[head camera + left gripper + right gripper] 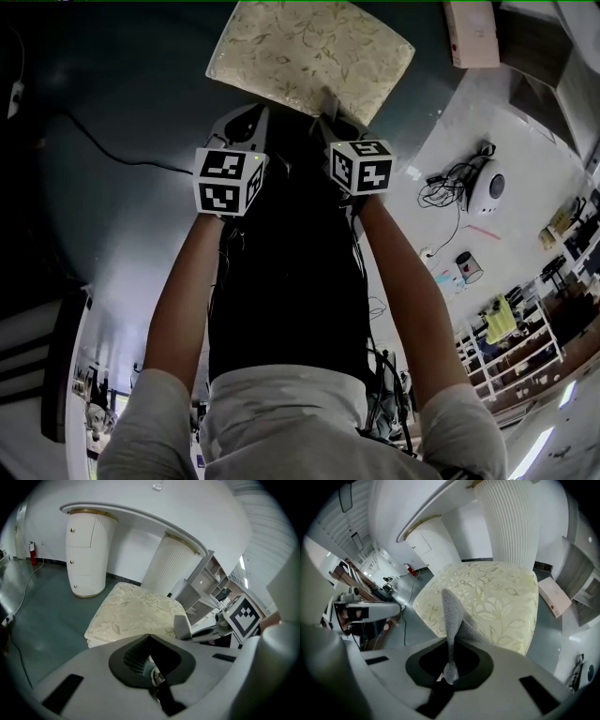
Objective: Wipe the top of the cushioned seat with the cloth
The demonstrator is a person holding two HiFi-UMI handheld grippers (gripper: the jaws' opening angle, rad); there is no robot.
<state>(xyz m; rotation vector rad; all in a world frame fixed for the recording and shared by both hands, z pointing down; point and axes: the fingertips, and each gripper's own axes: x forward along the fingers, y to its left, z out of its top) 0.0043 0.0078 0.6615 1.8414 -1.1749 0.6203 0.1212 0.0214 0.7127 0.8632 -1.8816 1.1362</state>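
Note:
The cushioned seat (309, 52), cream with a leaf pattern, lies on the floor just ahead of both grippers; it also shows in the left gripper view (131, 611) and the right gripper view (487, 597). My right gripper (449, 670) is shut on a grey cloth (452, 616), which rises from the jaws and drapes toward the seat's near edge. From the left gripper view the cloth (182, 626) hangs just beside the seat's near corner. My left gripper (152, 667) is shut with nothing held. In the head view the left gripper (242, 122) and right gripper (330, 122) sit side by side.
Two white ribbed pedestals (86, 555) (171, 564) carry a curved white top behind the seat. A black cable (103, 145) crosses the dark floor at left. A pink box (472, 33), a white device with cords (487, 187) and open shelves (201, 583) stand to the right.

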